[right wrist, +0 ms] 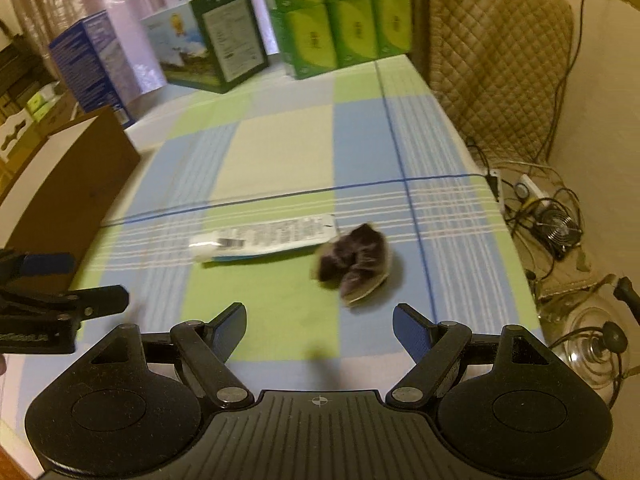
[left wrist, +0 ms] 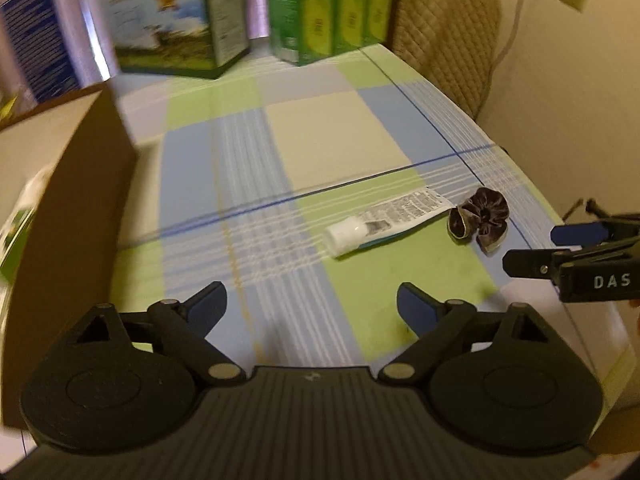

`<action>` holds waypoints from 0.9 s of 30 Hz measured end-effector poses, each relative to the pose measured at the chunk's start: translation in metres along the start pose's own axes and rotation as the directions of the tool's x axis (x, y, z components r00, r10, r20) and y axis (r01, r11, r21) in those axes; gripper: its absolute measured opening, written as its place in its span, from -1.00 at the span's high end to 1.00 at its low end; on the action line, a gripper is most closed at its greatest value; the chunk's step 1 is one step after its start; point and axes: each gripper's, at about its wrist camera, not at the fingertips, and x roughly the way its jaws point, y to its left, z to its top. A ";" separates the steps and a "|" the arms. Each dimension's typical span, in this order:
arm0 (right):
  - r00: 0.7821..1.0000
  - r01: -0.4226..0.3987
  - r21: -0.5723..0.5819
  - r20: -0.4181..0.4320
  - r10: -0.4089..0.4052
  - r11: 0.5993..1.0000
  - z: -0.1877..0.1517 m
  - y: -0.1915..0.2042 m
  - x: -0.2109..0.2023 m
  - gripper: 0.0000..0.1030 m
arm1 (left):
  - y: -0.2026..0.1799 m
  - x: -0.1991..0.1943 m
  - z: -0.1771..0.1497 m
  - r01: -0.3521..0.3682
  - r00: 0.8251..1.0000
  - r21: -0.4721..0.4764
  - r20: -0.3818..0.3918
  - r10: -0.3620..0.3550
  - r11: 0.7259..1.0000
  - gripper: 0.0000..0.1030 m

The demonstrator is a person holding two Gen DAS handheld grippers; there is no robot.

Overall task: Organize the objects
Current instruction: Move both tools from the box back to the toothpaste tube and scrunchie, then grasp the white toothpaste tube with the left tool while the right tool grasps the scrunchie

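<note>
A white tube (left wrist: pixel 386 222) (right wrist: pixel 266 238) with a white cap lies flat on the checked tablecloth, and a dark velvet scrunchie (left wrist: pixel 480 218) (right wrist: pixel 354 260) rests right at its crimped end. My left gripper (left wrist: pixel 312 306) hovers open near the table's front, the tube ahead and to its right. My right gripper (right wrist: pixel 320 322) is open too, just short of the scrunchie, nothing between its fingers. Each gripper shows at the edge of the other's view: the right gripper (left wrist: pixel 560 246) and the left gripper (right wrist: pixel 86 280). A brown cardboard box (left wrist: pixel 68 208) (right wrist: pixel 60 184) stands on the left.
Printed cartons (right wrist: pixel 208 40), a blue box (right wrist: pixel 94 66) and stacked green packs (right wrist: pixel 344 12) line the table's far edge. A quilted chair back (right wrist: pixel 492 52) stands at the far right corner. Cables, a small fan (right wrist: pixel 560 230) and a glass lid (right wrist: pixel 596 350) lie on the floor beyond the right edge.
</note>
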 end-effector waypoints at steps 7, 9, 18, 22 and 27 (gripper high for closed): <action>0.999 0.032 0.045 -0.020 -0.031 0.998 0.001 -0.018 0.011 -0.52 | -0.021 0.045 0.026 0.041 0.999 0.157 -0.019 -0.038 0.987 -0.73; 0.999 0.042 0.060 -0.030 -0.040 0.997 0.001 -0.023 0.014 -0.52 | -0.028 0.060 0.031 0.049 0.999 0.207 -0.034 -0.042 0.977 -0.68; 0.995 0.084 0.119 -0.054 -0.078 0.989 0.003 -0.045 0.021 -0.52 | -0.035 0.109 0.046 0.141 0.987 0.320 -0.117 -0.109 0.937 -0.45; 0.995 0.093 0.134 -0.060 -0.086 0.987 0.004 -0.050 0.023 -0.52 | -0.036 0.119 0.050 0.179 0.981 0.353 -0.134 -0.140 0.918 -0.36; 0.995 0.091 0.138 -0.061 -0.083 0.986 0.007 -0.051 0.026 -0.52 | -0.031 0.125 0.051 0.215 0.971 0.302 -0.169 -0.170 0.929 -0.03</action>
